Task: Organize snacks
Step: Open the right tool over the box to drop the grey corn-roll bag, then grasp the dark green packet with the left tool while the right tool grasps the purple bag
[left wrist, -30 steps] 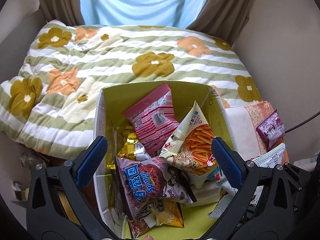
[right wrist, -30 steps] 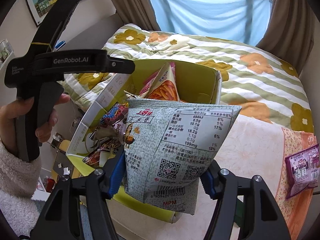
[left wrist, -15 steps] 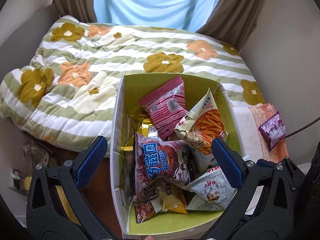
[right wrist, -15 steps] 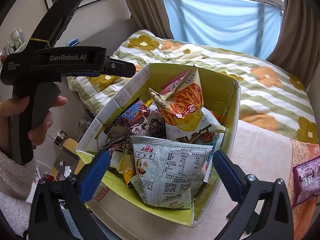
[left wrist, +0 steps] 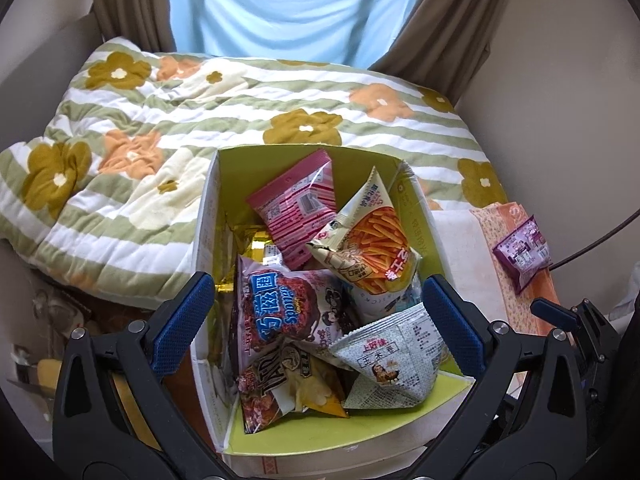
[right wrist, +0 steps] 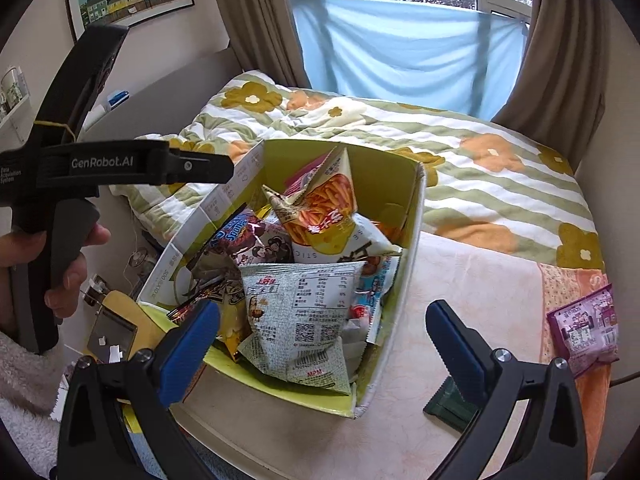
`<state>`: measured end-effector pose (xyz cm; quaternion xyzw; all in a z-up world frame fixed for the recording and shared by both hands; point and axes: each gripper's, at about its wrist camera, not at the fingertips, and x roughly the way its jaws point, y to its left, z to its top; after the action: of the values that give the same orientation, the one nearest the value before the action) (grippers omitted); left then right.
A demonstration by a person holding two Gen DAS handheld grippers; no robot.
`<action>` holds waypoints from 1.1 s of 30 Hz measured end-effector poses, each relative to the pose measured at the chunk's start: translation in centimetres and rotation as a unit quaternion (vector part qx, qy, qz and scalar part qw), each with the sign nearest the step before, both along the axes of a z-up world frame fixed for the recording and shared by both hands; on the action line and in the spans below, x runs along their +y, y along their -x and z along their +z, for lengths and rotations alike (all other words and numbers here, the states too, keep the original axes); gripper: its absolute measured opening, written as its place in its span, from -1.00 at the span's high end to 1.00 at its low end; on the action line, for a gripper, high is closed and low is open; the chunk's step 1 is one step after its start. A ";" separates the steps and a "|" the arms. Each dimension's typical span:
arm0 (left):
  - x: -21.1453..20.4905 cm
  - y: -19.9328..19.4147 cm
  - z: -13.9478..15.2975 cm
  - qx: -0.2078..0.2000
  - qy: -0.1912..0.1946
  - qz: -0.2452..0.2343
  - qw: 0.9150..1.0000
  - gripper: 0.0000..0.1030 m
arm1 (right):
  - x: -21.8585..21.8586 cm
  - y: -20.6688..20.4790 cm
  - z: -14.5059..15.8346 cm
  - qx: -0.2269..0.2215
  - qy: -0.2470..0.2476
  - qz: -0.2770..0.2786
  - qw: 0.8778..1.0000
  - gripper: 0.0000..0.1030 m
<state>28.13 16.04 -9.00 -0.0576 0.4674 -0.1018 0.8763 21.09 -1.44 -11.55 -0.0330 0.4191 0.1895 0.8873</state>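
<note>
Released a moment ago, the grey-green corn-roll packet now lies in the near corner of the yellow-lined box, no longer clamped in the right gripper. That gripper's jaws have just been opening and now stand wide and empty above the box's near edge. The left gripper hangs over the same box with its jaws just as wide, holding nothing; the person's hand on its handle shows in the right wrist view.

Around the packet the box is crowded: an orange stick-snack bag and a pink packet lean toward the back, a red-and-blue Spongy bag lies in the middle.

Most of the tidying looks done. One purple packet is left out on the orange cloth, well apart from the box to its right, and seems the next to fetch. Beyond lies the flowered quilt.
</note>
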 end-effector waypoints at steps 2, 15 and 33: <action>-1.3 0.2 0.5 -0.006 0.004 -0.010 1.000 -0.99 | -1.4 0.4 0.5 -0.008 0.007 -0.016 1.000 -0.99; -15.6 3.1 1.8 -0.024 0.006 -0.043 0.999 -0.99 | -17.7 1.1 2.0 -0.040 0.040 -0.082 0.995 -0.99; -30.3 7.0 -10.4 0.094 -0.019 -0.031 0.995 -0.99 | -30.6 -5.0 -5.3 -0.005 0.079 -0.016 0.997 -0.99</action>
<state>21.12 -14.23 -19.42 -0.0356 0.5507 -0.1147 0.8260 26.07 -32.01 -16.85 -0.0972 0.4291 0.1420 0.8867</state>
